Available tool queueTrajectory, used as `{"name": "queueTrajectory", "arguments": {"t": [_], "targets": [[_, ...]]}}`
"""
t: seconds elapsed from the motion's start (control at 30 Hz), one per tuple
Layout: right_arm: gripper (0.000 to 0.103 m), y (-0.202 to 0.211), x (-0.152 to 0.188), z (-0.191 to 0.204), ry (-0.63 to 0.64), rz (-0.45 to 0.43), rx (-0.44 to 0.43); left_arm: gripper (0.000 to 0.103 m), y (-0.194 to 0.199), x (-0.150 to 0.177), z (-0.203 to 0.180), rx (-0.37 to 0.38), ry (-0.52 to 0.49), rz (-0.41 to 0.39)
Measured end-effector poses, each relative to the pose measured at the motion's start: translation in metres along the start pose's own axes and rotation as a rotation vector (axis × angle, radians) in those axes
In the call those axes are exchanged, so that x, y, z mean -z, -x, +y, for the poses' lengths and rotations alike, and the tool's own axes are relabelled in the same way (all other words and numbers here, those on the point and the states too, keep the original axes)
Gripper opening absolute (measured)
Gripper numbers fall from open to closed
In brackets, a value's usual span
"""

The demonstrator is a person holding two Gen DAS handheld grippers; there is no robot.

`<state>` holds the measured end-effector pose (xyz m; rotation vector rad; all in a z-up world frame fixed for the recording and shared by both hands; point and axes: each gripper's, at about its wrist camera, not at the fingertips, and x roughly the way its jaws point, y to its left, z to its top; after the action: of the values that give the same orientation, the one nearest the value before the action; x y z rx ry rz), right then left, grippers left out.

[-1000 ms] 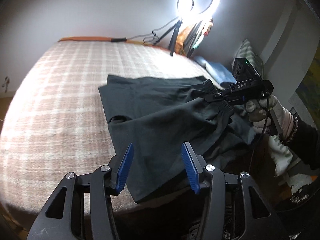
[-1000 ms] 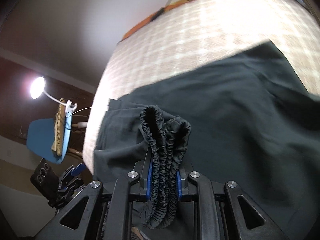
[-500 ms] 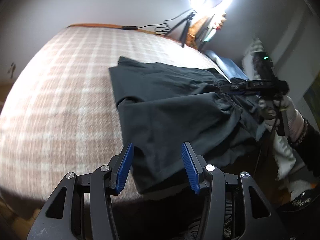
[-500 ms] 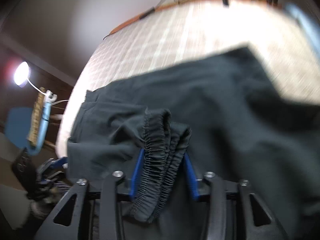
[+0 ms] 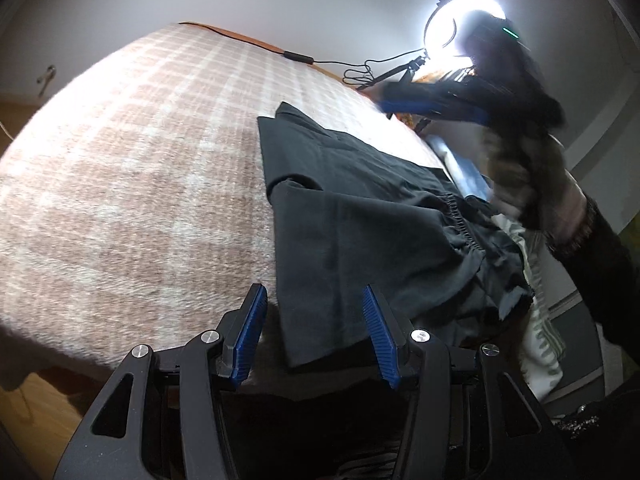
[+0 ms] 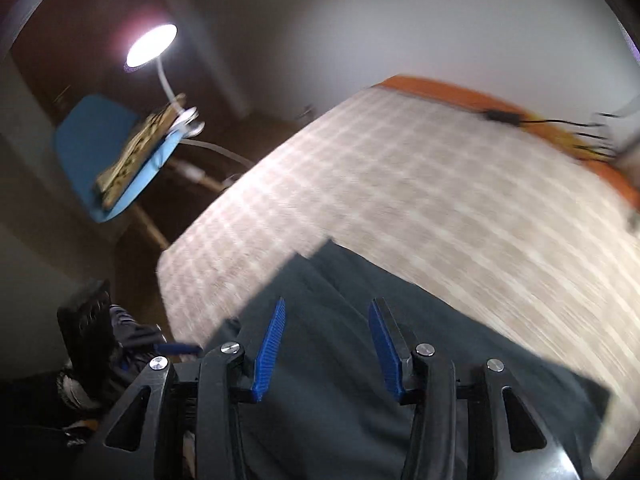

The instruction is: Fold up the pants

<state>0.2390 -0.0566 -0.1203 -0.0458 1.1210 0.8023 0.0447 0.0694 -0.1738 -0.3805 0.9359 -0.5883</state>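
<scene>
One pair of dark pants (image 5: 360,240) here, lying on the bed (image 5: 140,168) with its pink-and-white plaid blanket, plus two hand-held grippers. The left hand-held gripper (image 5: 316,332) has its jaws apart with nothing clamped; the pants hem sits just ahead of it, right at the bed's near edge. The right hand-held gripper (image 6: 328,344) has just been opening and now hangs over the fabric with nothing between its blue pads (image 6: 270,348). The pants look folded lengthwise, legs stacked, gathered elastic waistband (image 5: 460,220) bunched up ahead-right of the left one. Two lamps too: a ring light (image 5: 464,24) and a desk lamp (image 6: 152,46).
</scene>
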Motion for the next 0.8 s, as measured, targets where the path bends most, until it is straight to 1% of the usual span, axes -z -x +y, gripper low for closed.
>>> {"name": "queueTrajectory", "arguments": {"t": [0.07,0.17,0.3,0.43,0.53,0.6,0.63,0.67,0.7,0.77,0.8], "targets": [[0.045,-0.028,-0.017,0.001,0.003,0.038,-0.049,0.048,-0.003,0.000,-0.001,0.022,0.005,0.001],[0.043,-0.059,-0.030,0.011,0.048,0.086,-0.072,0.048,-0.007,0.000,-0.001,0.043,0.012,0.000],[0.043,-0.082,-0.038,0.021,0.090,0.147,-0.101,0.048,-0.007,0.000,0.005,0.080,0.045,-0.012],[0.043,-0.102,-0.042,0.025,0.123,0.219,-0.086,0.047,-0.006,0.002,0.008,0.096,0.055,-0.020],[0.043,-0.118,-0.043,0.027,0.138,0.279,-0.045,0.046,-0.005,0.004,0.009,0.110,0.062,-0.023],[0.043,-0.124,-0.041,0.028,0.142,0.297,-0.037,0.046,-0.004,0.006,0.010,0.118,0.063,-0.024],[0.041,-0.125,-0.040,0.030,0.150,0.295,-0.030,0.045,-0.004,0.006,0.011,0.121,0.065,-0.024],[0.029,-0.125,-0.039,0.031,0.151,0.295,-0.035,0.044,-0.003,0.006,0.011,0.123,0.066,-0.024],[0.023,-0.125,-0.039,0.032,0.151,0.299,-0.045,0.043,-0.003,0.005,0.011,0.124,0.066,-0.024],[0.004,-0.120,-0.036,0.037,0.173,0.284,-0.020,0.031,-0.003,0.006,0.014,0.128,0.074,-0.022],[0.002,-0.117,-0.035,0.038,0.177,0.280,-0.016,0.028,-0.003,0.006,0.015,0.135,0.081,-0.021]]}}
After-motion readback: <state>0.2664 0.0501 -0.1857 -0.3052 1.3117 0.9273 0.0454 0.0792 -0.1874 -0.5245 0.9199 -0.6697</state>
